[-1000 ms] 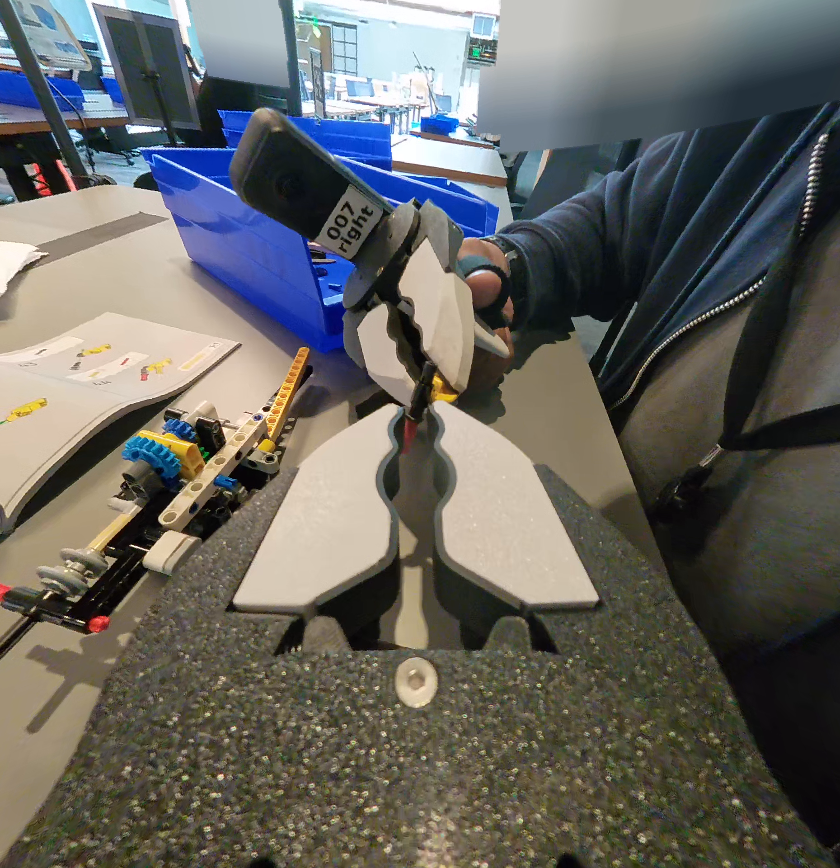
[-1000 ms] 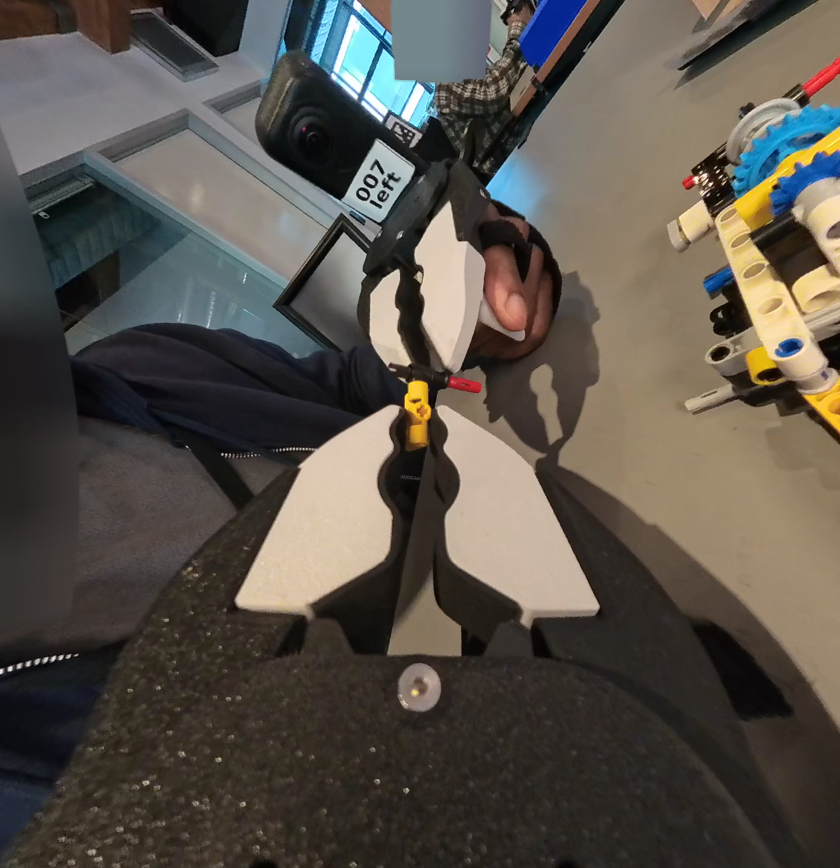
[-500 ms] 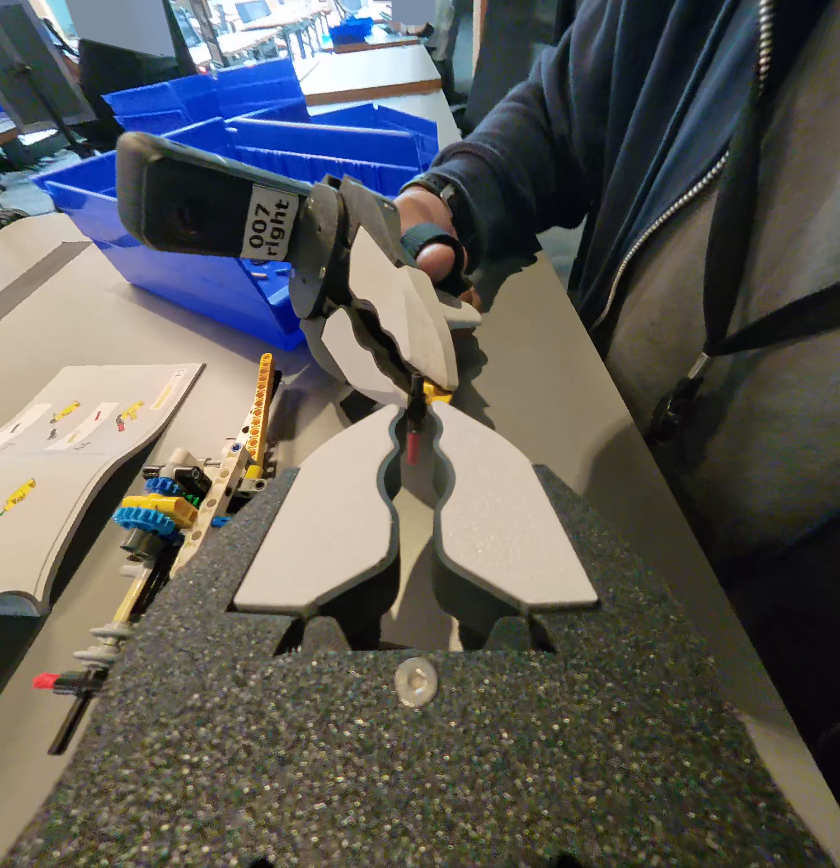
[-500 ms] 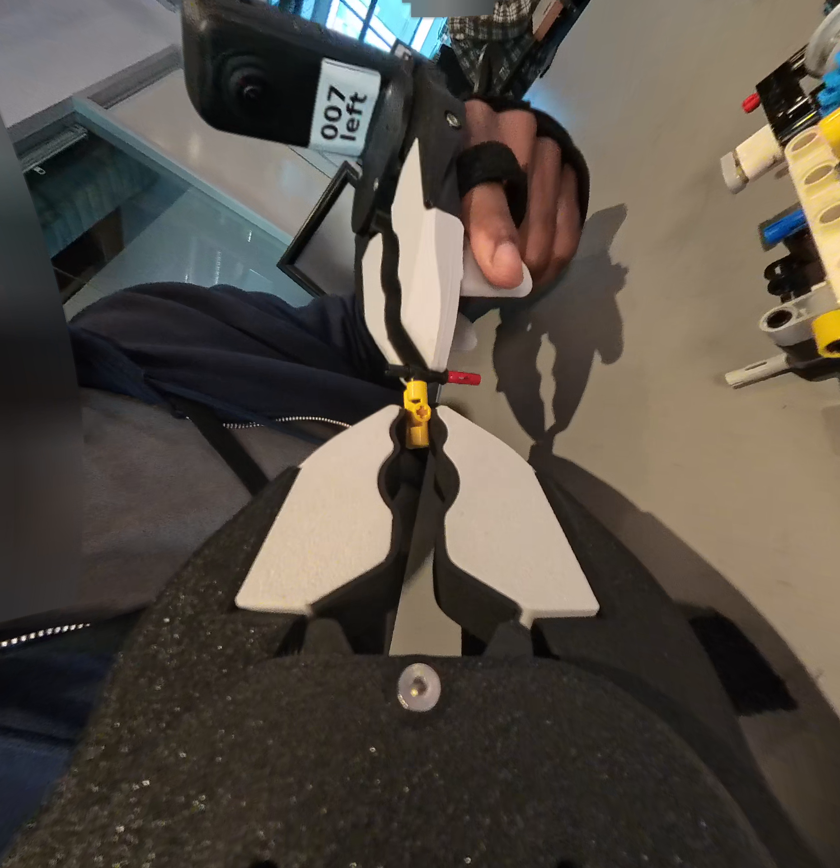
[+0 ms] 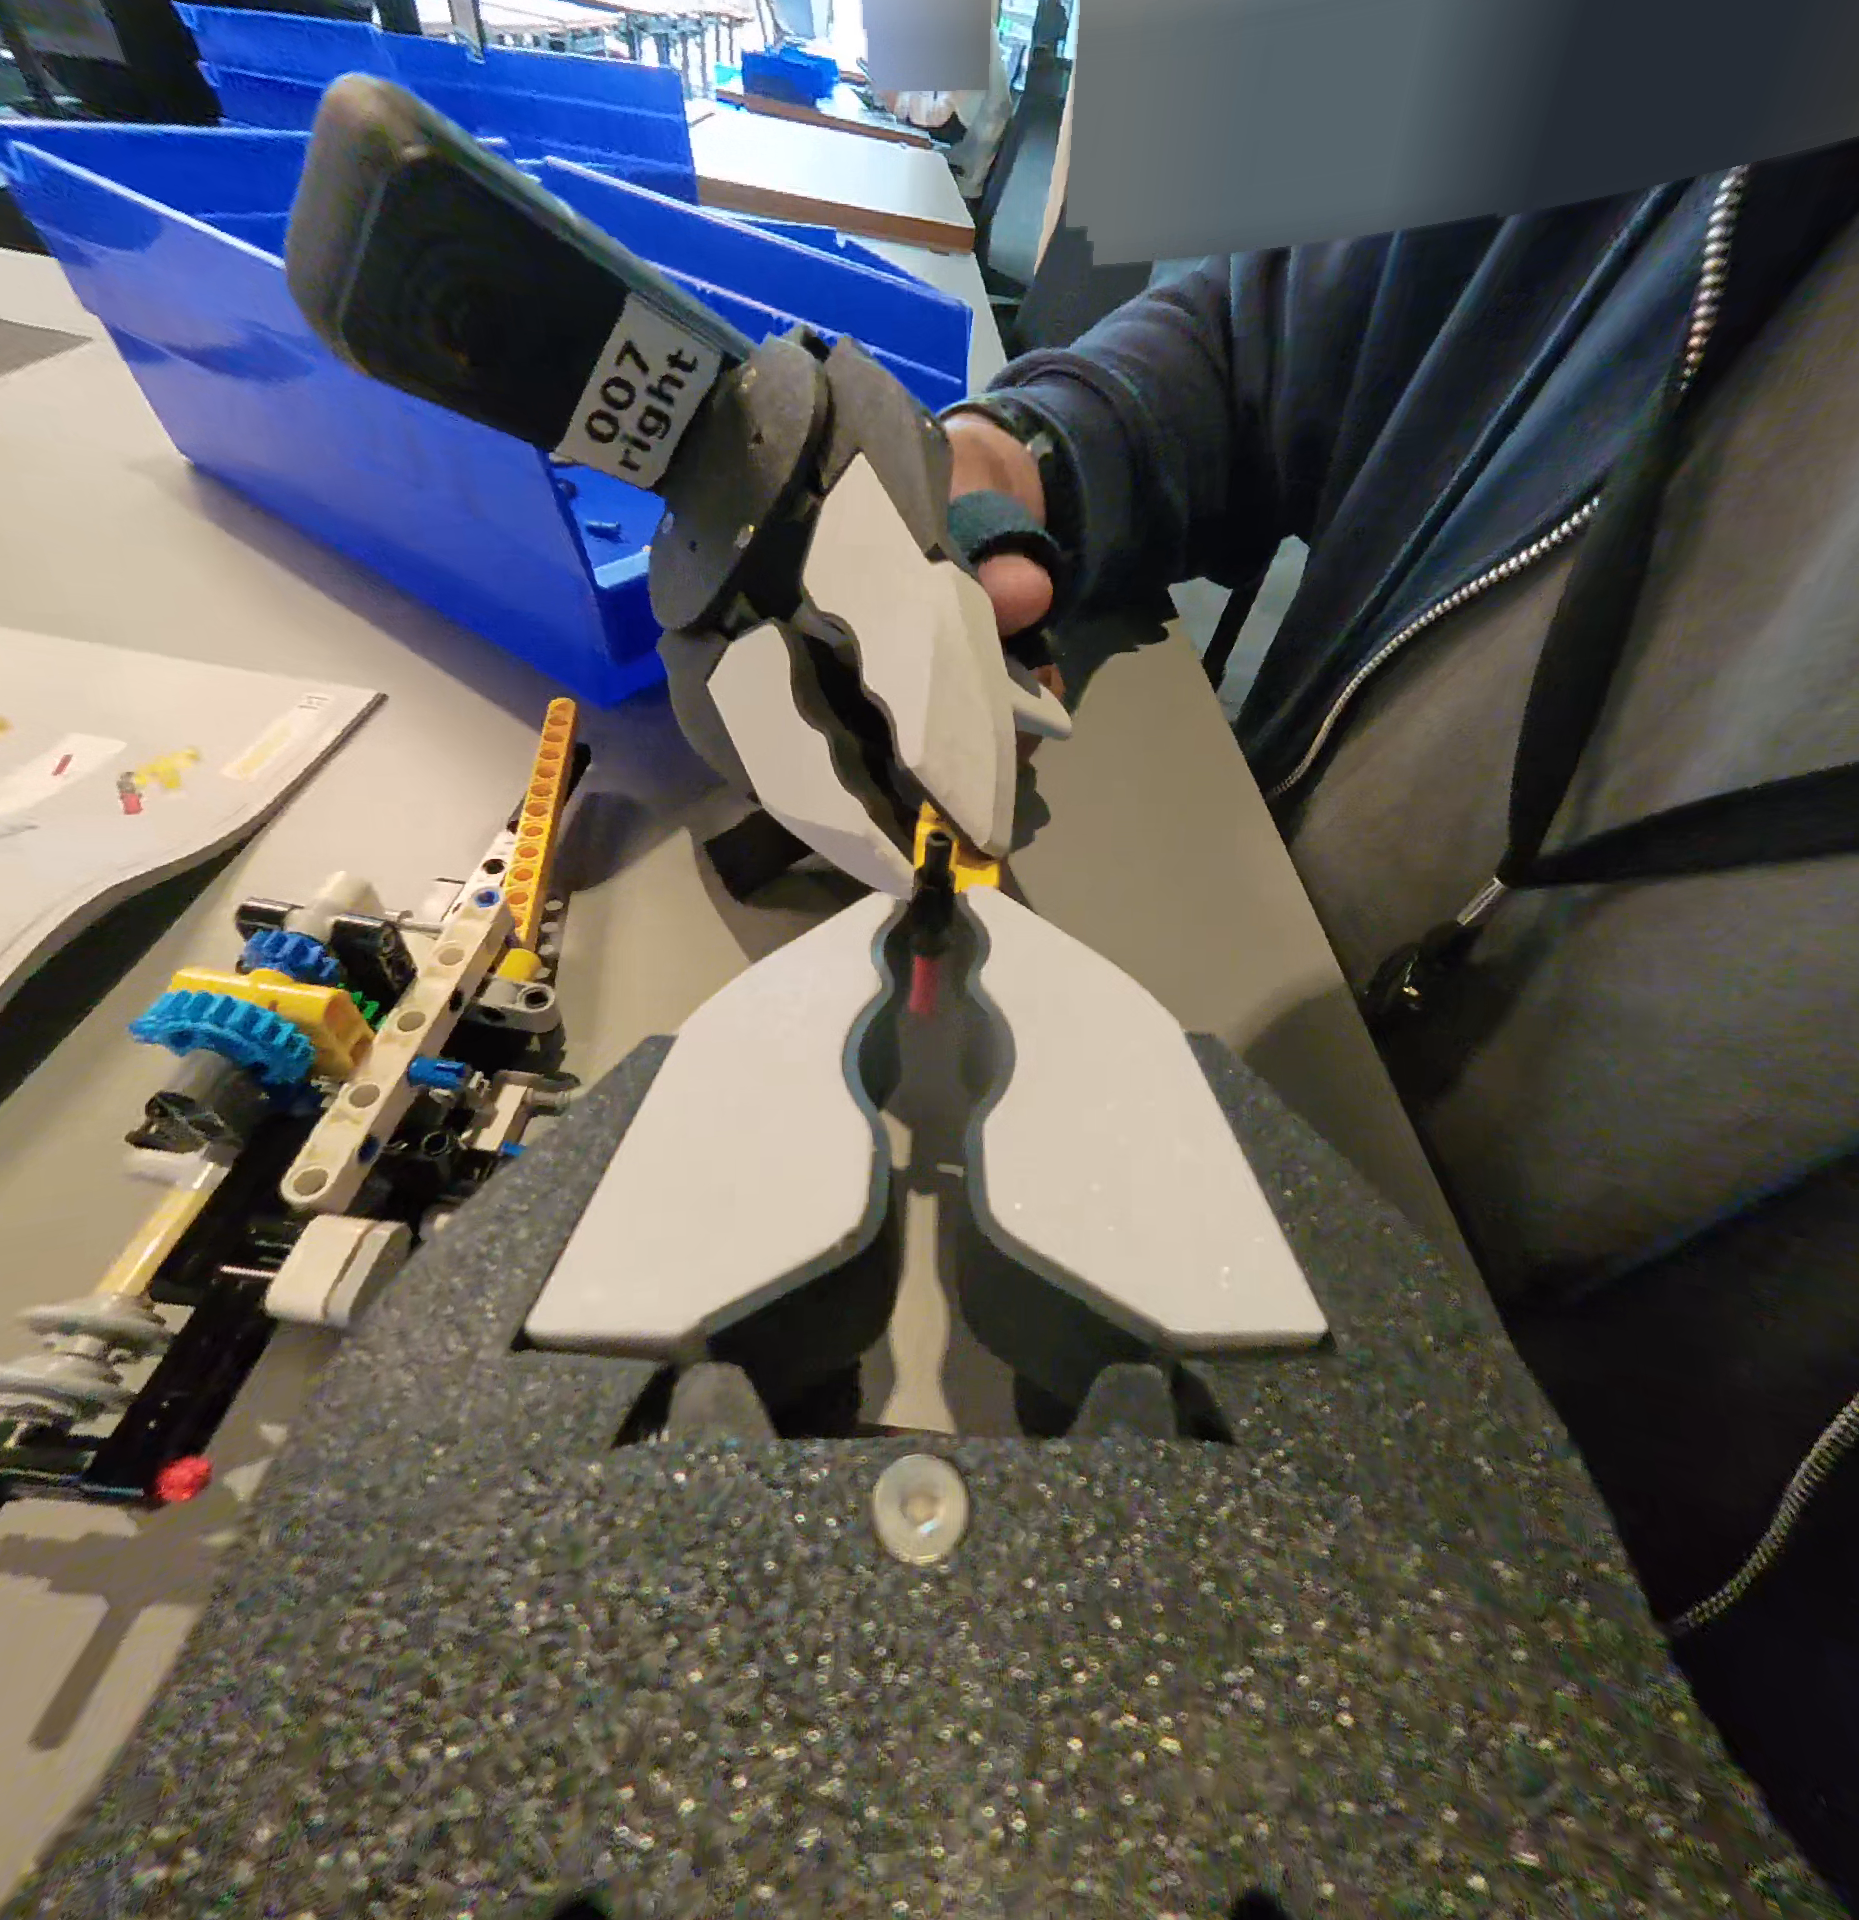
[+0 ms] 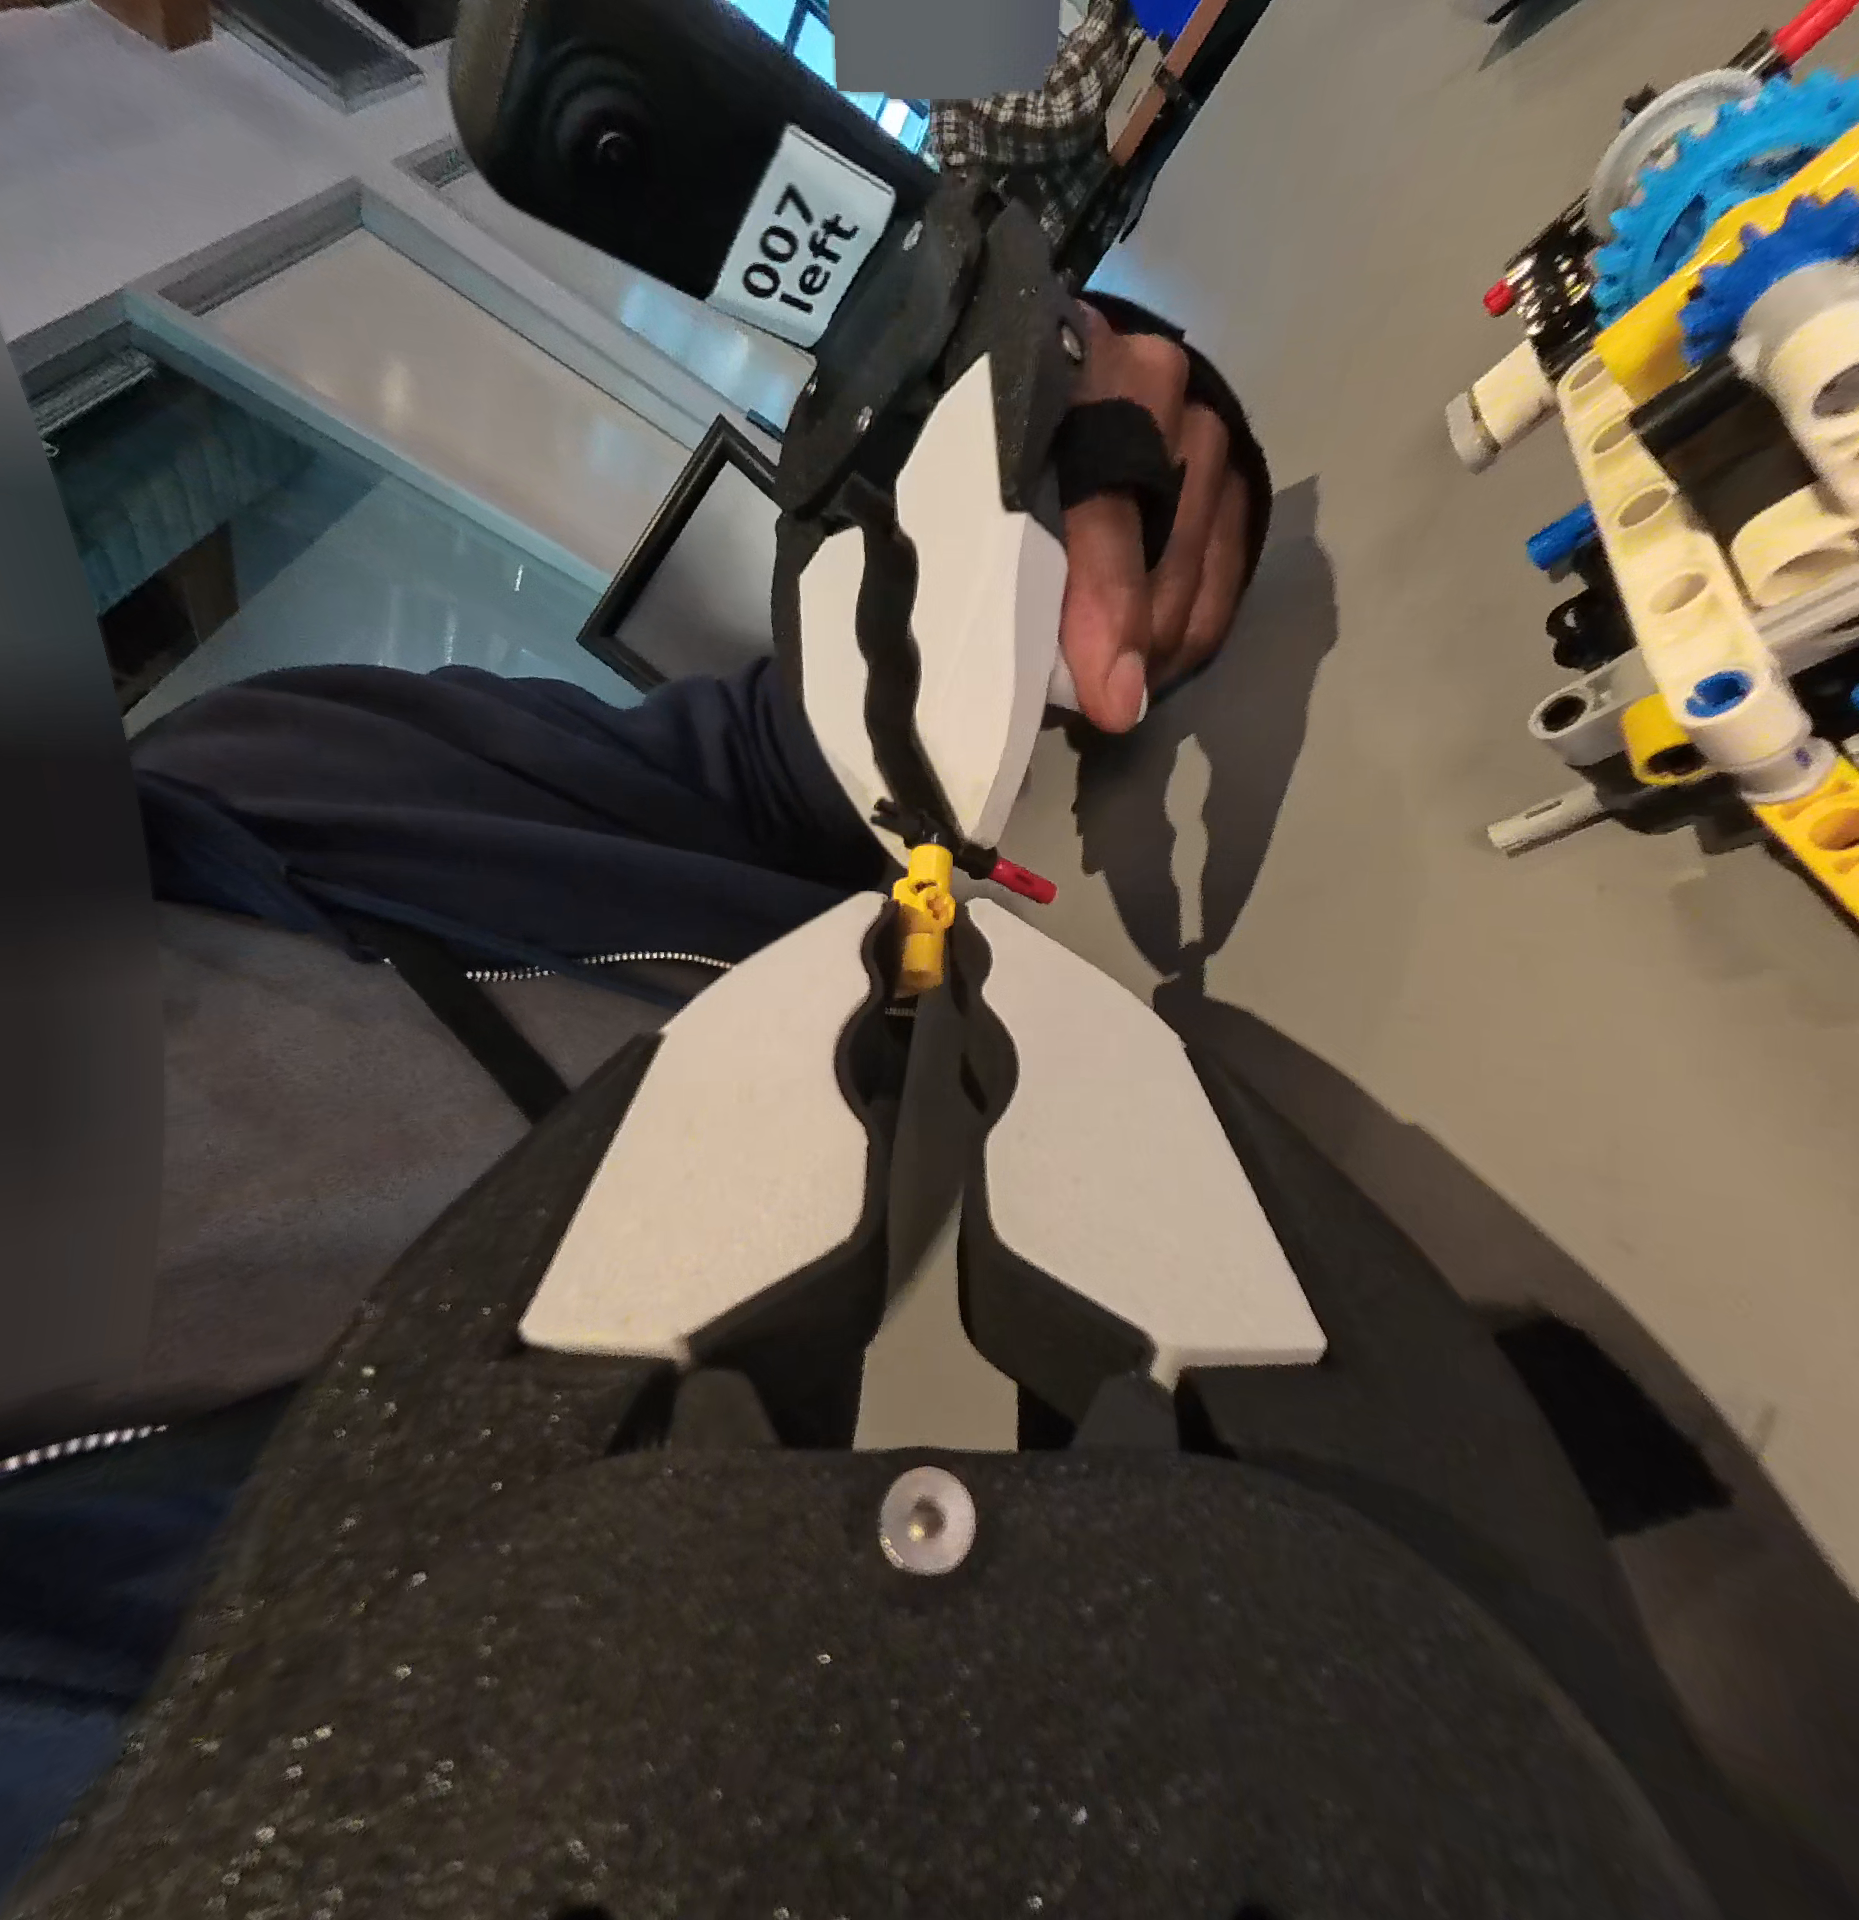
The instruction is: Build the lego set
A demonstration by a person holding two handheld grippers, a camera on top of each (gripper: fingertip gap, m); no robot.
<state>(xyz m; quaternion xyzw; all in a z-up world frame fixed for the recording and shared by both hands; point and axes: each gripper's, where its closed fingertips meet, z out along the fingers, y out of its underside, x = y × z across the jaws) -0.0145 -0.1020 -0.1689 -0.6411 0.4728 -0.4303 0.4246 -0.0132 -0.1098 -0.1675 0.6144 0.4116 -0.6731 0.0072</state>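
Observation:
My left gripper [image 5: 930,920] is shut on a thin black axle with a red end [image 5: 921,982]. My right gripper [image 6: 920,920] is shut on a small yellow connector [image 6: 923,914]. The two grippers meet tip to tip above the grey table [image 5: 94,582]. The axle passes through the connector's far end; its red tip [image 6: 1024,881] sticks out to the right. The right gripper [image 5: 940,847] comes down from above in the left wrist view, with the connector [image 5: 966,868] at its tips. The left gripper [image 6: 940,826] shows likewise in the right wrist view. The partly built lego model [image 5: 385,1039] lies on the table at the left.
A blue bin [image 5: 385,468] stands behind the model, with more bins beyond. An open instruction booklet [image 5: 125,790] lies at the far left. The person's dark jacket [image 5: 1527,727] fills the right side. The model [image 6: 1735,520] is at the right edge of the right wrist view. My left and right fingertips are right by each other.
Both grippers keep their holds, with axle and connector still joined. The pair swung closer together, then back, so more of the model shows again in both views.

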